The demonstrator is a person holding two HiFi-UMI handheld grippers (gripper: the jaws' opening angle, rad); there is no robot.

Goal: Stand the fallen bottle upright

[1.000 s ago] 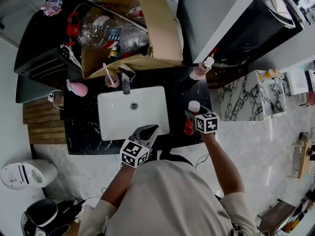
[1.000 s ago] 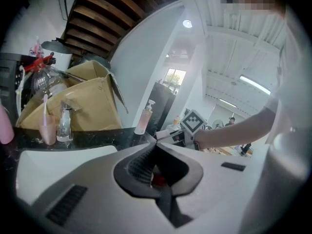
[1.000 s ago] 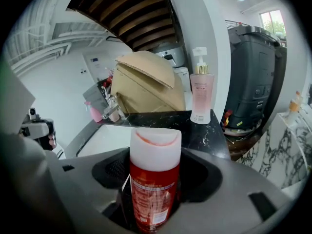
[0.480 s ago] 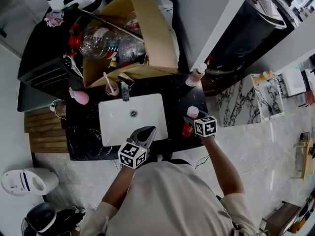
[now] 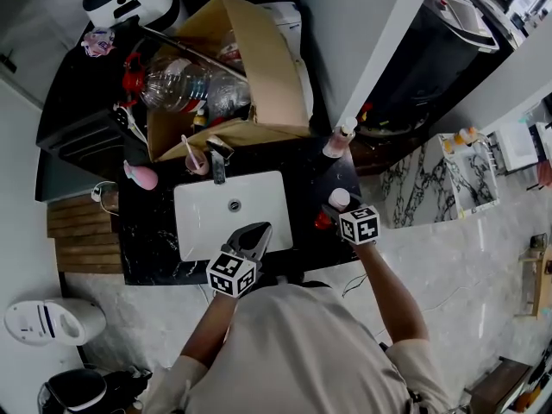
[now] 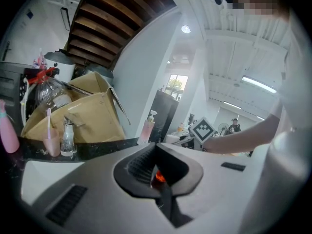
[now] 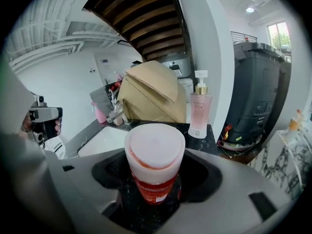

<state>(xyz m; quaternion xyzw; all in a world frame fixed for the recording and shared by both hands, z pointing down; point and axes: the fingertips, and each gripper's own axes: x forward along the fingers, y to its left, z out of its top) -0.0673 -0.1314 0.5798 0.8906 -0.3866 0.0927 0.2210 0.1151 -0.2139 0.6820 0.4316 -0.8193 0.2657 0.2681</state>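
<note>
Left gripper point(image 5: 259, 233): shut, tips together, nothing gripped; poised over the near rim of the sink basin point(image 5: 233, 218).
Right gripper point(image 5: 328, 212): closed wide around the red bottle point(image 7: 155, 147), just right of the sink basin, above the black countertop point(image 5: 147, 231).
Risk, slip: probably a smooth round body in a wide grip; could twist or slide out if tilted quickly.
Risk, topple: likely to fall again if released before the base sits flat; could roll left into the sink basin.
Risk, knock: a wide swing could strike the pink pump bottle point(image 7: 197, 106) beyond the basin's far right corner.
Bottle versus jaws: centred between both pads, gripped at the red body, pale cap clear above them and facing the camera; near upright, base contact with the counter hidden.
Farther back: faucet point(image 5: 218, 158) at the basin's far rim, then the cardboard box point(image 5: 259, 76) behind it.
</note>
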